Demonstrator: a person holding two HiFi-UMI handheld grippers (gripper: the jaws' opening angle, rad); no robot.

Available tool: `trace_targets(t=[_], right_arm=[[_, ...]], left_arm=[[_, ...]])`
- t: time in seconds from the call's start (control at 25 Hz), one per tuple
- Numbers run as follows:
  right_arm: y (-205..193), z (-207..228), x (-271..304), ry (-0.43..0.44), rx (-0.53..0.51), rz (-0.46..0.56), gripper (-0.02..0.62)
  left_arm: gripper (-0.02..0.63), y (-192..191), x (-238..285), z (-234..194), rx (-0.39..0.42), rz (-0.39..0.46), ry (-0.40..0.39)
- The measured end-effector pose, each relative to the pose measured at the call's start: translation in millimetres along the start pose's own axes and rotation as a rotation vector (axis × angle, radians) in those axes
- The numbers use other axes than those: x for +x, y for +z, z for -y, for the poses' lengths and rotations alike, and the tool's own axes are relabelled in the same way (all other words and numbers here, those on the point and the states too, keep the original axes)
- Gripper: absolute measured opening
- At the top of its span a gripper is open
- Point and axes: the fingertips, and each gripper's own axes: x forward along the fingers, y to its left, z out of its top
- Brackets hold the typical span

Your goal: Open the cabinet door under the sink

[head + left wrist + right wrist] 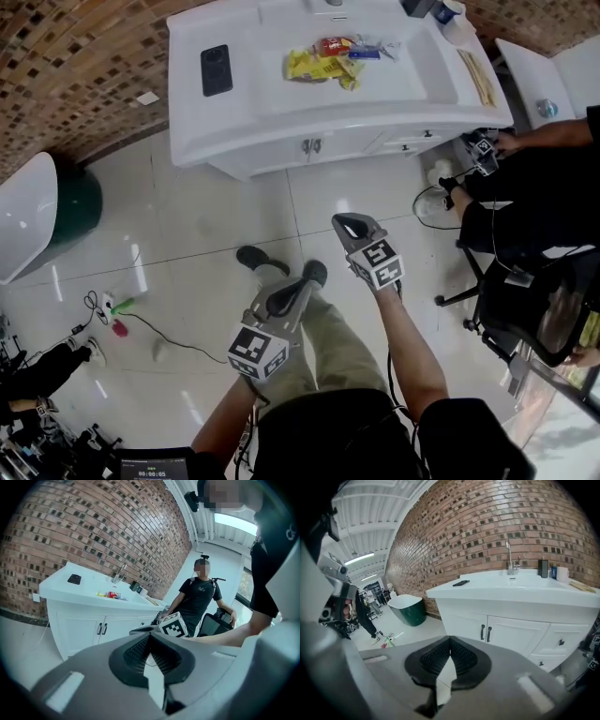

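The white sink cabinet (281, 150) stands across the tiled floor ahead of me. Its two doors are closed, with a pair of dark handles (311, 145) side by side at the middle. Both doors (506, 637) and the handles (485, 633) show ahead in the right gripper view, and the handles (101, 628) at left in the left gripper view. My right gripper (345, 221) is shut and empty, well short of the cabinet. My left gripper (298, 287) hangs lower and nearer to me, jaws together, holding nothing. Its tips (149, 637) point right of the doors.
A black phone (217, 69) lies on the countertop and snack packets (328, 61) lie in the basin. A person in black (534, 187) sits at the cabinet's right end beside an office chair (544, 309). A green tub (70, 211) stands at left; cables (122, 305) trail on the floor.
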Motion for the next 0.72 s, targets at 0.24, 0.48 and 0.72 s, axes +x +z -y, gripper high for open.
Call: trace_targets(t=[0.24,0.48,0.72], right_arm=[[-9,38,38,-0.067,-0.018,0.013,0.011],[-21,69,80,-0.121,-0.034,0.018,0.041],[-28,92,121,-0.170,-0.067,-0.006,0.066]], left_arm=[[0.017,-29,8,-12,-0.020,-0.015,-0.026],[0.017,-60,25,-42,-0.068,0.003,-0.032],[0.017,-59,46,-64,-0.056,0.038,-0.039]])
